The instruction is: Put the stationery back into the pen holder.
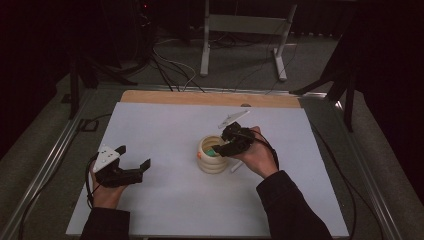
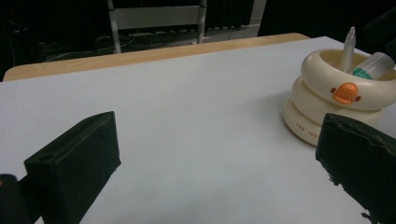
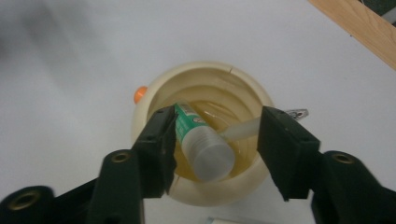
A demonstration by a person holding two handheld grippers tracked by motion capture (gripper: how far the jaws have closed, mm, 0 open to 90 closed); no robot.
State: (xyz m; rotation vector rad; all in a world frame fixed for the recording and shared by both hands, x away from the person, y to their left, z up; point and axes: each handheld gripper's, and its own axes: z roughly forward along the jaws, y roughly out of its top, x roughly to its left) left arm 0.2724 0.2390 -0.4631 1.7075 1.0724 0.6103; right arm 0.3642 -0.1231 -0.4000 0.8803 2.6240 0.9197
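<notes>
The glue stick — a clear-capped tube with a green label — leans inside the cream cup, cap end up and tilted toward the camera in the right gripper view. A pale pen lies across the cup's inside beside it, its tip poking past the rim. The cup, a stack of rounded rings with an orange duck bill on its side, stands near the middle of the table.

The right hand-held gripper hangs right over the cup's mouth with its jaws spread: one jaw lies against the glue stick's label, the other stands well clear on the far side, past the pen. Nothing is pinched. I judge the step in hand to be the handling of the glue stick at the cup; whether it is just being let go or about to be taken, the pictures do not settle.

The left hand-held gripper rests low on the table well apart from the cup, jaws wide and empty, pointed its way.

If the stick is to be lifted, the next move calls for closing on the tube alone — keeping the far jaw off the pen — and pulling up along its lean. If it has been dropped, a straight rise clears the rim.
</notes>
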